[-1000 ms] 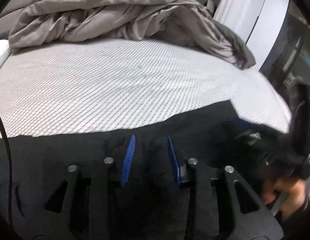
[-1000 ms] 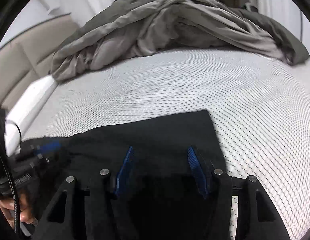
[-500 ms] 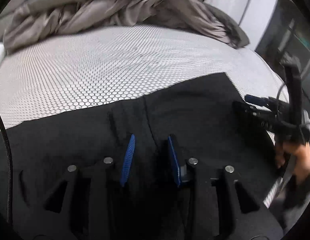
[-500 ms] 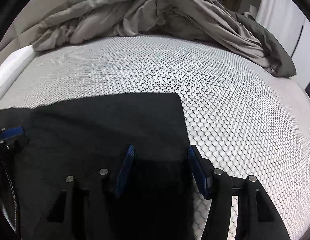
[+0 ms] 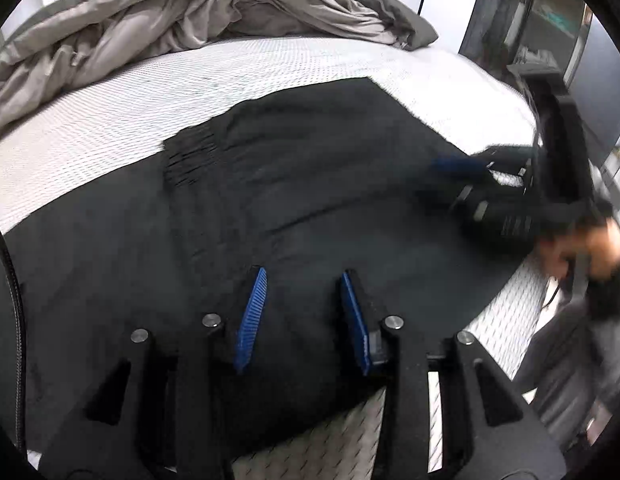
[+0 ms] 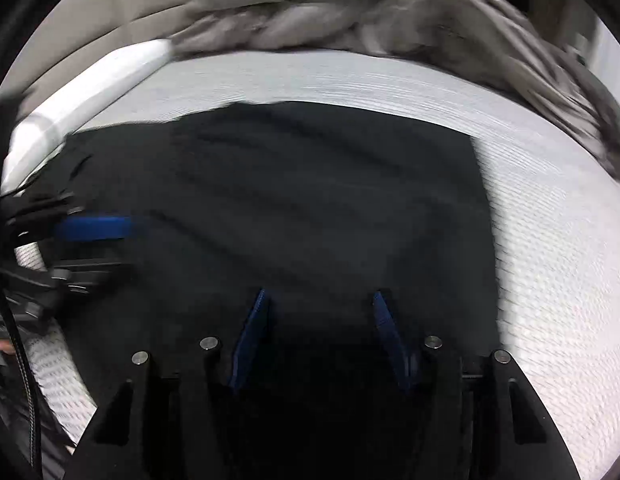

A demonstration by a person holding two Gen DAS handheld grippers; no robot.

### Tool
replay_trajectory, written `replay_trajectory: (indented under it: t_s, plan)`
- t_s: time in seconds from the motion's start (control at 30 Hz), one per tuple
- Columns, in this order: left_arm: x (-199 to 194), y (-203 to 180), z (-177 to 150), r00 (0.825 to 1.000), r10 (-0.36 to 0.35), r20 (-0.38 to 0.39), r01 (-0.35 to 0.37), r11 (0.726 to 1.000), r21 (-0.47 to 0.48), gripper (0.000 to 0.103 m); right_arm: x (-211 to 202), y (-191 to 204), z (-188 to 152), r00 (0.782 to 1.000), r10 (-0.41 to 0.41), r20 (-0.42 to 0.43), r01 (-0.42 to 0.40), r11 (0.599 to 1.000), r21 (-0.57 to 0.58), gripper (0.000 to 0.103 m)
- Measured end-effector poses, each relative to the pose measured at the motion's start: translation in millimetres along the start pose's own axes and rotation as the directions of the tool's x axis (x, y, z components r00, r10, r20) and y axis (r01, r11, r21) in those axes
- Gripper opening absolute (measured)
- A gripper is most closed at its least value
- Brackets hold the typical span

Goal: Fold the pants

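Black pants (image 5: 294, 200) lie spread flat on the white, honeycomb-patterned bed (image 5: 110, 120), with a crumpled grey duvet (image 5: 190, 12) heaped at the far end. In the left wrist view, the left claw (image 5: 302, 320) hangs over the near part of the cloth; its jaws have just been opening, stand partly apart, and grip nothing, though fabric lies below the gap. Further right, the right claw (image 6: 321, 340) is poised over the other end of the garment, close to its straight edge; its jaws have just been closing a little, yet stand wider than the left's and hold nothing. This looks like the repositioning between folds. Next, each claw probably needs to drop to an edge, pinch one layer cleanly, and lift together.
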State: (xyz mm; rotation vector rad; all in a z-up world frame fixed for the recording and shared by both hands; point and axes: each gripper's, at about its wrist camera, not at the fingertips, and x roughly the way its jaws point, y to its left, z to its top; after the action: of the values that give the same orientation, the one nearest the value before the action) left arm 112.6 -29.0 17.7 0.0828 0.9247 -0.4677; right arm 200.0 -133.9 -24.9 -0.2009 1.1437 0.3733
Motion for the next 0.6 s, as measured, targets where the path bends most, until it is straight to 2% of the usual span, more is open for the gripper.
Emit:
replay_trajectory:
  t_s: [0.1, 0.17, 0.23, 0.33, 0.4, 0.47, 0.6]
  plan:
    - [-18.3, 6.7, -6.6, 0.999, 0.03, 0.03, -0.029, 0.999, -0.047, 0.036, -9.4, -27.9, -12.8, 1.0, 0.009, 0.029, -0.01, 0.998, 0.057, 0.054]
    - [-28.9, -3.0, -4.9, 0.997, 0.003, 0.075, 0.001, 0.999, -0.053, 0.036, -22.7, -21.6, -16.8, 0.997, -0.01, 0.07, 0.006, 0.998, 0.057, 0.055]
    - [-29.3, -18.5, -2.2, 0.995, -0.029, 0.099, 0.031, 0.999, -0.022, 0.039, -28.2, -4.2, -16.5, 0.995, 0.052, 0.08, -0.056, 0.997, 0.046, 0.055]
    - [-6.6, -34.1, -5.6, 1.0, -0.013, 0.024, 0.013, 0.999, 0.03, 0.039, -30.8, 30.6, -16.2, 0.989, 0.12, 0.08, -0.117, 0.992, -0.04, 0.055]
    - [-7.1, -34.7, -15.1, 1.0, -0.015, 0.022, 0.014, 0.999, 0.048, 0.039, -19.6, 44.7, -21.9, 0.994, 0.107, 0.028, -0.103, 0.99, -0.098, 0.055]
    - [-18.4, -27.2, -26.4, 0.998, -0.057, -0.005, 0.057, 0.996, 0.065, 0.039, -21.2, 37.2, -31.6, 0.995, 0.094, 0.022, -0.091, 0.99, -0.106, 0.055]
    - [-41.7, -6.5, -44.6, 0.992, -0.122, -0.013, 0.122, 0.992, 0.033, 0.039, -44.0, -31.5, -48.6, 0.996, 0.079, 0.033, -0.08, 0.996, 0.035, 0.055]
